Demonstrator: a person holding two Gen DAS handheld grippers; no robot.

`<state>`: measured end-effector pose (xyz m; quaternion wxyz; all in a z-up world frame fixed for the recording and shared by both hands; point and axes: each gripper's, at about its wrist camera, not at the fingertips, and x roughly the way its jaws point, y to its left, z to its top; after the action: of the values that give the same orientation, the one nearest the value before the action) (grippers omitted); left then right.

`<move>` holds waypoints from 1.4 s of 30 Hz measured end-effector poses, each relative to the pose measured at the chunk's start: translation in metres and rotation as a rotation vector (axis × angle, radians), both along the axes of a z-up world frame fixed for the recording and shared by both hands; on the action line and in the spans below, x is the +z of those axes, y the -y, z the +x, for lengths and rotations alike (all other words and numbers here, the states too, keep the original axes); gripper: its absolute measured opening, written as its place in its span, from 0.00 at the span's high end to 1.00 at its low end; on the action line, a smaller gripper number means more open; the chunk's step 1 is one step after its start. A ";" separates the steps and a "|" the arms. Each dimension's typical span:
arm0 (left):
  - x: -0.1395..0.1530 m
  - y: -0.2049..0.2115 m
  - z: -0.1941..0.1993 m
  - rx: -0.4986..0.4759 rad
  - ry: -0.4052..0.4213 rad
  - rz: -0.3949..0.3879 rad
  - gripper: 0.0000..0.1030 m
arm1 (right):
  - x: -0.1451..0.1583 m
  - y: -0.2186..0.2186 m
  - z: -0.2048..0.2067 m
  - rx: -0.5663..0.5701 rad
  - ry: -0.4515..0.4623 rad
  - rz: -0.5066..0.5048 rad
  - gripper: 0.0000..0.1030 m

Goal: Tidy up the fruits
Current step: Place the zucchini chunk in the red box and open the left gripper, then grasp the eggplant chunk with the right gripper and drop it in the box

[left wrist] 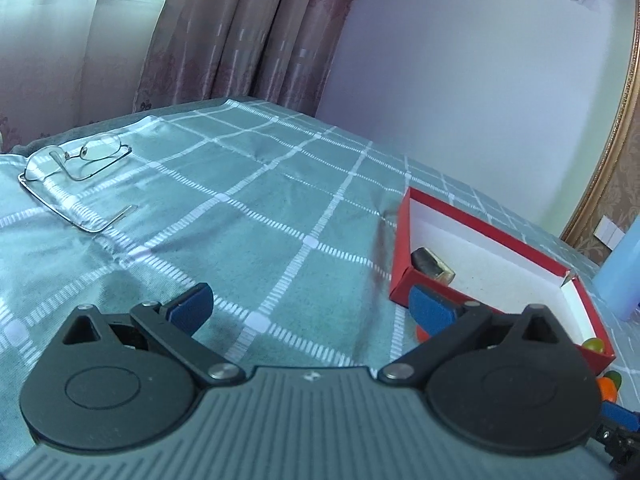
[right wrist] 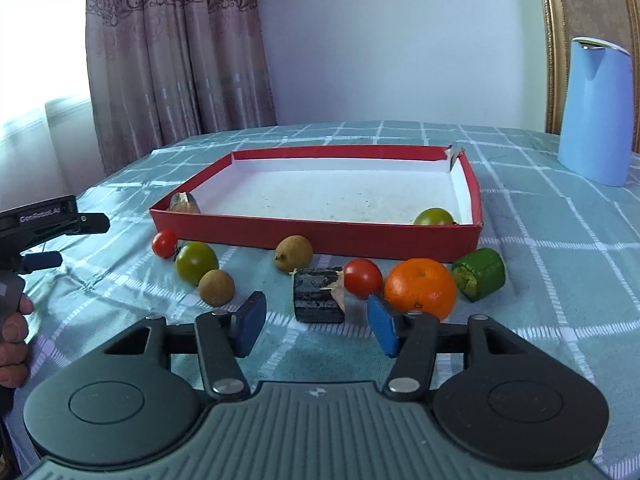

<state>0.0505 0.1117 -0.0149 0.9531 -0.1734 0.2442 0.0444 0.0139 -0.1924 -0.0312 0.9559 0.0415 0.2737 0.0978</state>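
A red box (right wrist: pixel 320 236) with a white inside lies on the checked cloth; it also shows in the left wrist view (left wrist: pixel 488 232). Inside are a dark chunk (right wrist: pixel 183 203) at the near left corner and a green tomato (right wrist: pixel 434 217) at the near right. In front of the box lie two red tomatoes (right wrist: pixel 165 243) (right wrist: pixel 362 278), a green tomato (right wrist: pixel 196 262), two brown round fruits (right wrist: pixel 294 253) (right wrist: pixel 217 287), a black chunk (right wrist: pixel 318 295), an orange (right wrist: pixel 420 289) and a green chunk (right wrist: pixel 479 273). My right gripper (right wrist: pixel 316 328) is open, just short of the black chunk. My left gripper (left wrist: pixel 312 308) is open and empty, left of the box.
A pair of glasses (left wrist: pixel 76 172) lies far left on the cloth. A light blue container (right wrist: pixel 594 112) stands right of the box. Curtains and a wall stand behind the table. The left gripper also shows at the left edge of the right wrist view (right wrist: pixel 40 236).
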 end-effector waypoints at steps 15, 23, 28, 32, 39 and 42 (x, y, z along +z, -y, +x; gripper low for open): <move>-0.001 -0.001 0.002 -0.012 0.010 -0.010 0.00 | 0.001 -0.009 0.006 0.010 -0.017 -0.022 0.73; -0.001 0.000 0.002 -0.004 0.009 -0.003 0.00 | 0.037 0.002 0.023 -0.031 0.086 0.002 0.73; -0.001 0.000 0.002 -0.005 0.008 0.000 0.00 | 0.041 0.014 0.062 -0.082 0.064 -0.029 0.73; -0.001 0.001 0.002 -0.013 0.009 0.006 0.00 | 0.033 0.020 0.077 -0.096 0.035 -0.053 0.73; -0.002 0.002 0.004 -0.018 0.006 0.016 0.00 | 0.016 0.029 0.082 -0.112 0.005 -0.033 0.72; -0.002 0.002 0.003 -0.016 0.004 0.016 0.00 | 0.019 0.036 0.066 -0.127 0.039 -0.002 0.72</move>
<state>0.0539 0.1098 -0.0166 0.9552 -0.1641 0.2434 0.0386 0.0802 -0.2279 -0.0118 0.9654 0.0557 0.2520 0.0375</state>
